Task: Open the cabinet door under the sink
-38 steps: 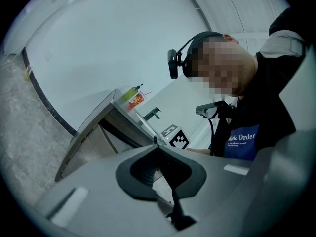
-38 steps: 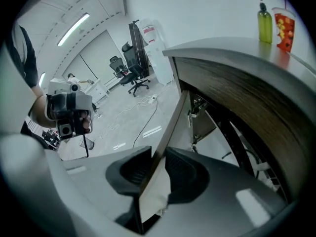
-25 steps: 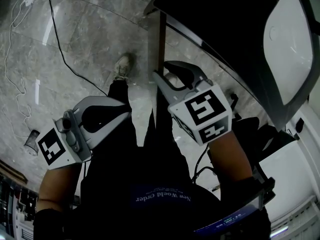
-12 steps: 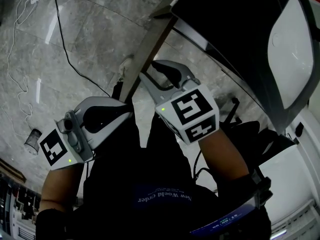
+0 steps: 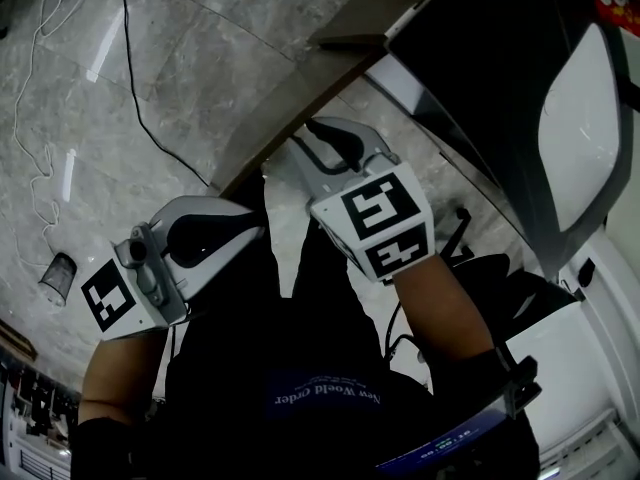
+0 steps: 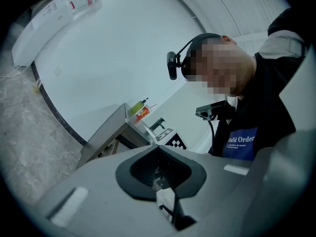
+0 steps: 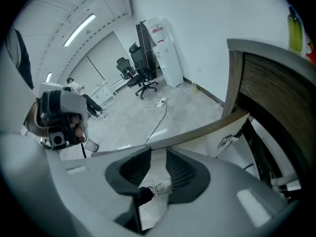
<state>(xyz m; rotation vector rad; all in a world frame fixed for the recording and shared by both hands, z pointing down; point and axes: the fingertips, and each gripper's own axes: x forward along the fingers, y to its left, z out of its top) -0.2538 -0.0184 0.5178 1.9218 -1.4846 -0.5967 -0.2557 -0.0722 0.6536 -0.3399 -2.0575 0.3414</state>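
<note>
Pinching the door [image 5: 300, 113] edge, which runs off far-right, my right tongs [image 5: 300, 148] just tightened; left tongs [image 5: 250, 230] closed, empty, farther.

I'm holding the cabinet door [image 5: 295, 120] swung well open. In the head view it is running as a slim brown band diagonally from centre-left up toward the upper right. My right gripper view is showing its wood-toned top edge, a pale inner face and a metal hinge fitting [image 7: 226, 141] right of centre. Its free end is sitting between the jaws of my right gripper [image 5: 305, 136], which have just been closing onto it.
</note>
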